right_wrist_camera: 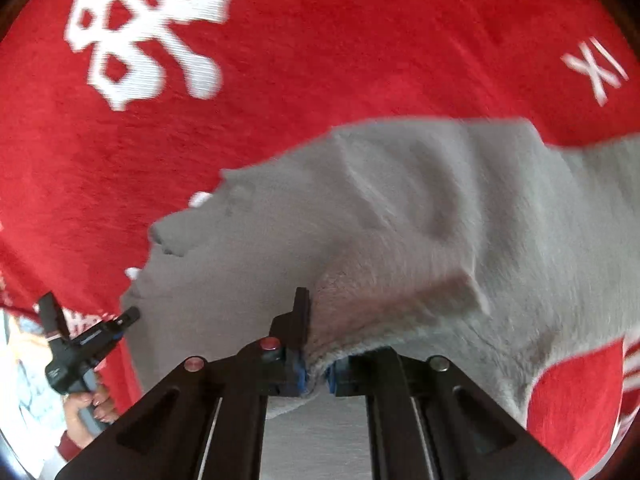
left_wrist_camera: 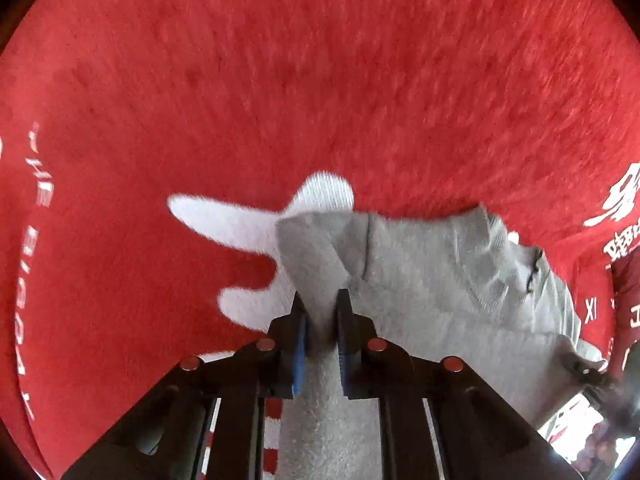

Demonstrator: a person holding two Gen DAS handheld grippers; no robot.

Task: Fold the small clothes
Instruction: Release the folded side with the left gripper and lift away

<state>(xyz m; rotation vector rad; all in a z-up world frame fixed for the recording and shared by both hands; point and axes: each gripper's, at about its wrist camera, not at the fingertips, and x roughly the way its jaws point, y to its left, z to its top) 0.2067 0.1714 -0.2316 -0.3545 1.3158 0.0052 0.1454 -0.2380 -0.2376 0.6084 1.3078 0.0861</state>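
Both hand-held grippers, left [left_wrist_camera: 322, 312] and right [right_wrist_camera: 318, 372], clamped on soft grey fleecy garment [right_wrist_camera: 400, 216] over red plush cloth [left_wrist_camera: 280, 80].

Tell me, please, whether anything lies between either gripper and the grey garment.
Nothing visible does. The left gripper is already shut on a fold of the grey garment, and the right gripper is shut on another edge of it. The garment hangs over the red blanket, beside a white print.
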